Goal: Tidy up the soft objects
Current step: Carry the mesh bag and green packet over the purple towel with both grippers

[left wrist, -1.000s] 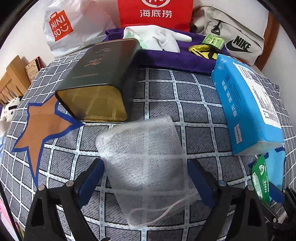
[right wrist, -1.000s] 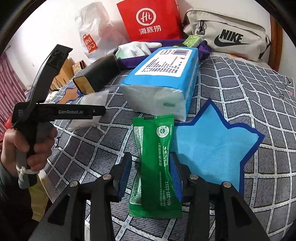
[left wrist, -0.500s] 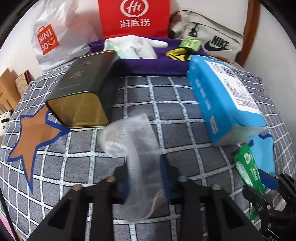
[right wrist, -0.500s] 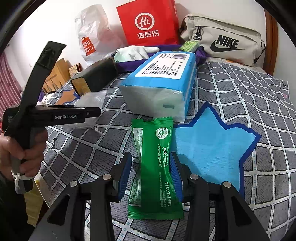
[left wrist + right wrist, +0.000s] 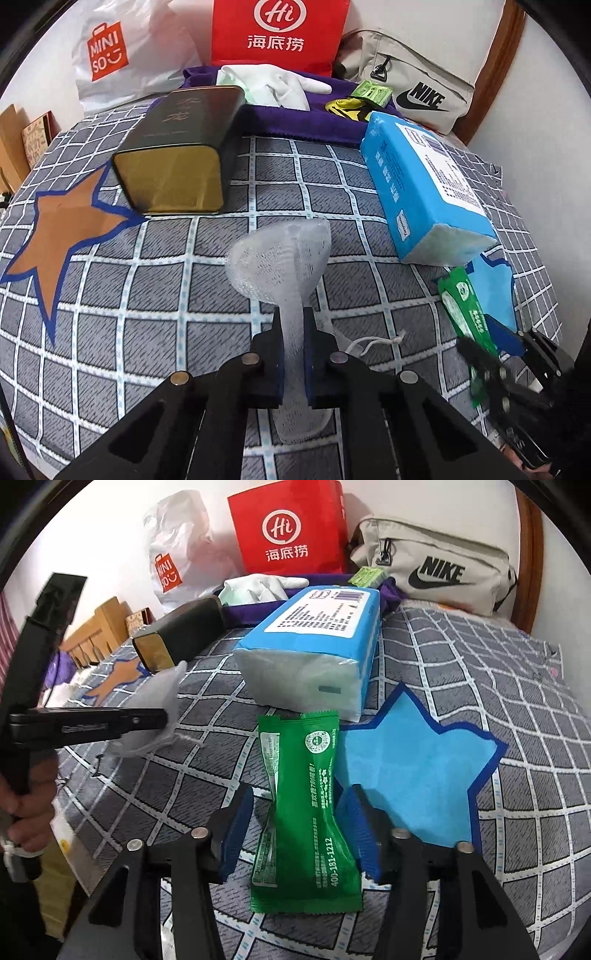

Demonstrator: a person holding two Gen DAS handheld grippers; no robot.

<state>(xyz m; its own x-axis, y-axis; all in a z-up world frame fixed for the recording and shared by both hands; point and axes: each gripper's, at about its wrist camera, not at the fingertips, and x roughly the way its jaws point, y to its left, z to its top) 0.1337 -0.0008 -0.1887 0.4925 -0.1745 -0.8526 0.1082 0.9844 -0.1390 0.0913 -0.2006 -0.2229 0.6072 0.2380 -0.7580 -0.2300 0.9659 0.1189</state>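
A: Left gripper [image 5: 292, 354] status?

B: Jaws clamped on the mesh bag [image 5: 284, 254]. It's pinched thin at the waist and flares out wide above the pads. The bottom end sits on the bed [image 5: 184, 280], with its drawstring [image 5: 373, 341] trailing off to the right.

A: Right gripper [image 5: 297, 834]?

B: Jaws apart, straddling the green packet [image 5: 306, 805]. The pads sit either side of its narrow middle, with small gaps, not squeezing. The packet lies flat on the bed, its top edge just short of the tissue pack [image 5: 314, 657].

A: Anything under the packet?

B: The blue star [image 5: 413, 768] is just beside it on the right. From the left wrist view the packet [image 5: 467, 306] overlaps the star's edge; how far, I can't tell.

A: Rest of the layout?

B: Tin box [image 5: 181, 147] on its side at the left, open gold end facing us, corner touching the orange star [image 5: 66, 221]. Purple towel [image 5: 295, 122] behind it with a white glove [image 5: 280, 86] on top. Along the wall: Miniso bag [image 5: 122, 51], red bag [image 5: 277, 33], Nike pouch [image 5: 417, 85].

A: Where does the mesh bag sit relative to those?

B: Between the tin box and the tissue pack, nearer us, well clear of both.
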